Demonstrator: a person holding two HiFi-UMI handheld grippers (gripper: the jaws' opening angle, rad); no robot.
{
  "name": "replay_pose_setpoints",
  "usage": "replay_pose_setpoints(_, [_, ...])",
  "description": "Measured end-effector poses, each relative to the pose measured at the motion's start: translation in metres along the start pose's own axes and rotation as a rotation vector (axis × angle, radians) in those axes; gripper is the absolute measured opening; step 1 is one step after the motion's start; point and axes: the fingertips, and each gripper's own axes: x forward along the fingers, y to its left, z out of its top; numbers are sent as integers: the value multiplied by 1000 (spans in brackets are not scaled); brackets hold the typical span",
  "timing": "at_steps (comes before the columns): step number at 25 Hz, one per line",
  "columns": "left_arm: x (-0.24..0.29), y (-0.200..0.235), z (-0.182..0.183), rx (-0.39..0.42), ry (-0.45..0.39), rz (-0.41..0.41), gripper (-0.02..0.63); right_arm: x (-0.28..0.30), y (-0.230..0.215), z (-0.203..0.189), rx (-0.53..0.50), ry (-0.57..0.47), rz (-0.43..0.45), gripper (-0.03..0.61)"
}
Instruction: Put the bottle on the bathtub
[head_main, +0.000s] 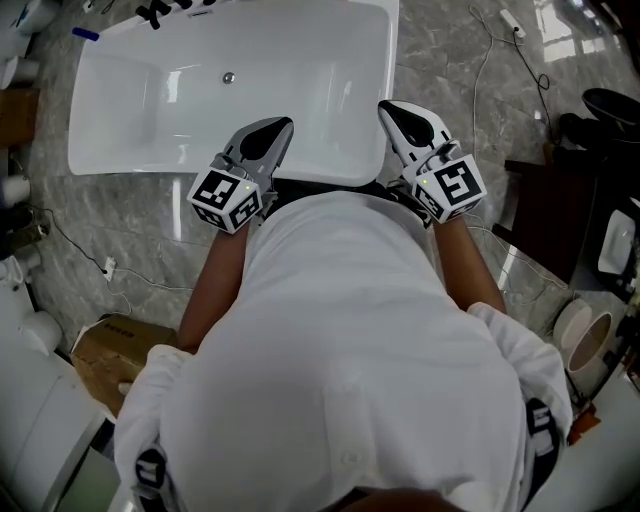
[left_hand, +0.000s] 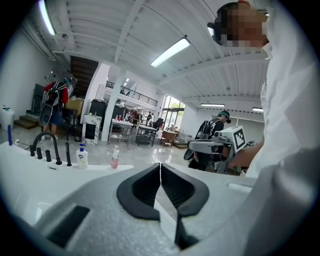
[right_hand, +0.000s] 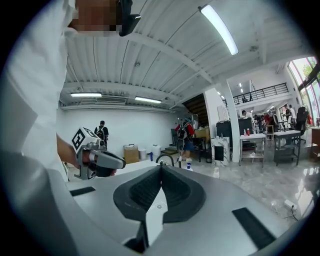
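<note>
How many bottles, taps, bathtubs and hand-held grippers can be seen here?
Bottles: 2, a white pump bottle and a pink bottle, both on the tub's rim
Taps: 1, the black tap
Bathtubs: 1, the white bathtub
Grippers: 2, the left gripper and the right gripper, both shut and empty
Total: 6

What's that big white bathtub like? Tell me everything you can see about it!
The bathtub is a long white rectangle with a deep rounded basin, shiny like glazed ceramic or acrylic, with lights reflected in it. A small round metal drain sits in the basin, and no water shows. It stands on a grey marbled floor. A black faucet rises from its far rim, with a white pump bottle and a pink bottle standing beside it.
</note>
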Motion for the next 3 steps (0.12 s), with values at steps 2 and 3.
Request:
replay_pose_setpoints(2, [5,-3,-1,-30,-9,-7,19,-3,-5,-1,0,-2,-6,14])
replay_pose_setpoints(3, [8,-5,-1,-49,-16,-12,19,-6,-9,-1,-1,-4,-13,13])
